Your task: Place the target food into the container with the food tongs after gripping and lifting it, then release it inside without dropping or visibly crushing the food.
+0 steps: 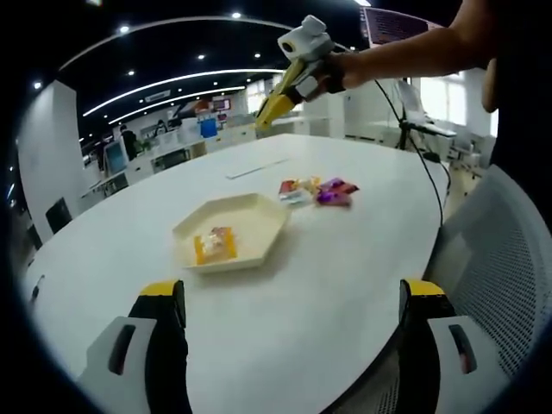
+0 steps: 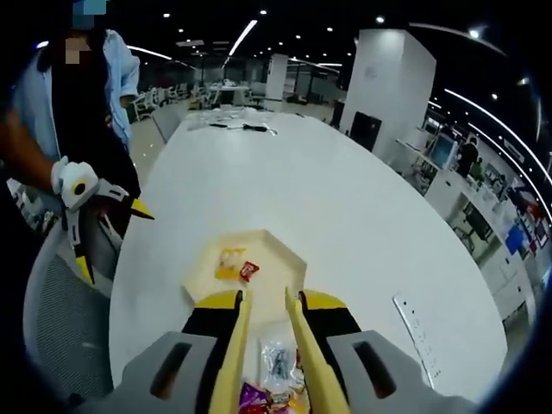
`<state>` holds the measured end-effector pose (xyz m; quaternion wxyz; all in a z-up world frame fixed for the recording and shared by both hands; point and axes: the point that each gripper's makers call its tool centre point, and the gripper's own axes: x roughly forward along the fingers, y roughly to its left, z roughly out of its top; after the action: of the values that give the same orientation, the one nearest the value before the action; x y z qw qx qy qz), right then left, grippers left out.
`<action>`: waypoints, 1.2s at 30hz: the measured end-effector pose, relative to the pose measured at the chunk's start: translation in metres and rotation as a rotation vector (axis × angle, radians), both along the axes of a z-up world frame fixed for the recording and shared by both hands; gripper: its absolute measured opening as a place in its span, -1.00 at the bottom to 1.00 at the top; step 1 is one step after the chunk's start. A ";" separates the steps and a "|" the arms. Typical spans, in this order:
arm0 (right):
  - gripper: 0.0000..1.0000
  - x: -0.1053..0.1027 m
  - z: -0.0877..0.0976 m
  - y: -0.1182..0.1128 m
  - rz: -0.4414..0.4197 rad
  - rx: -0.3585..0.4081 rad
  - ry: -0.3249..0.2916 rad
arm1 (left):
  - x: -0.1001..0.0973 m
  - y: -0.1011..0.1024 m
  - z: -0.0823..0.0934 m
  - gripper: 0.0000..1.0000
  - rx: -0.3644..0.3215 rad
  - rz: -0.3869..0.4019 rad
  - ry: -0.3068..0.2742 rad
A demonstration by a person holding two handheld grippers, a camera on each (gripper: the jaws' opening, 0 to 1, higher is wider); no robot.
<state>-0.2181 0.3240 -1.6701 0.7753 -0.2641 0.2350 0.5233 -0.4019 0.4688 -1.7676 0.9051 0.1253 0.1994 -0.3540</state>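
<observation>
A: What's hard to read?
B: Loose packets (image 2: 276,379) lie partly behind the right gripper (image 2: 267,362), tongs (image 2: 306,362) on its fingers, gap empty.
A: Count?
B: One tray (image 1: 259,216) on the worktop (image 1: 345,285), two snacks (image 2: 235,263) inside. Left gripper (image 1: 293,345) spread wide, empty.

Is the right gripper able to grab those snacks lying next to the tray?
Probably yes. The right gripper hangs open above the snacks, which lie loose on the table beside the tray. Nothing covers them, and the left gripper is off to the side.
</observation>
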 end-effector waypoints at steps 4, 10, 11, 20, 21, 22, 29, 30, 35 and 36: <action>-0.50 -0.002 -0.001 -0.019 -0.013 -0.005 -0.006 | -0.001 0.000 0.000 0.99 0.000 0.001 0.000; -0.49 0.000 -0.009 -0.045 -0.035 -0.023 -0.001 | -0.001 -0.001 0.001 0.99 -0.001 0.001 0.003; -0.49 0.000 -0.011 -0.048 -0.041 -0.022 0.004 | -0.001 0.000 0.001 0.99 -0.001 0.004 0.001; -0.50 -0.004 -0.031 -0.080 -0.074 -0.037 0.009 | -0.001 0.000 -0.001 0.99 0.002 0.002 0.009; -0.50 -0.005 -0.033 -0.083 -0.074 -0.038 0.009 | -0.001 -0.001 -0.001 0.99 0.003 0.001 0.010; -0.51 -0.006 -0.035 -0.087 -0.073 -0.038 0.012 | -0.001 -0.001 -0.001 0.99 0.004 -0.001 0.009; -0.50 -0.009 -0.049 -0.100 -0.073 -0.037 0.023 | -0.001 0.001 -0.003 0.99 0.006 0.002 0.012; -0.50 -0.009 -0.053 -0.101 -0.072 -0.044 0.023 | -0.001 0.000 -0.003 0.99 0.006 0.002 0.012; -0.51 -0.006 -0.060 -0.103 -0.071 -0.032 0.027 | -0.001 0.000 -0.003 0.99 0.008 0.003 0.014; -0.51 -0.005 -0.062 -0.103 -0.072 -0.032 0.027 | -0.001 0.000 -0.003 0.99 0.008 0.003 0.015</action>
<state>-0.2234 0.2210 -1.7326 0.7861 -0.2608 0.2633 0.4947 -0.4029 0.4688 -1.7706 0.9036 0.1257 0.2079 -0.3527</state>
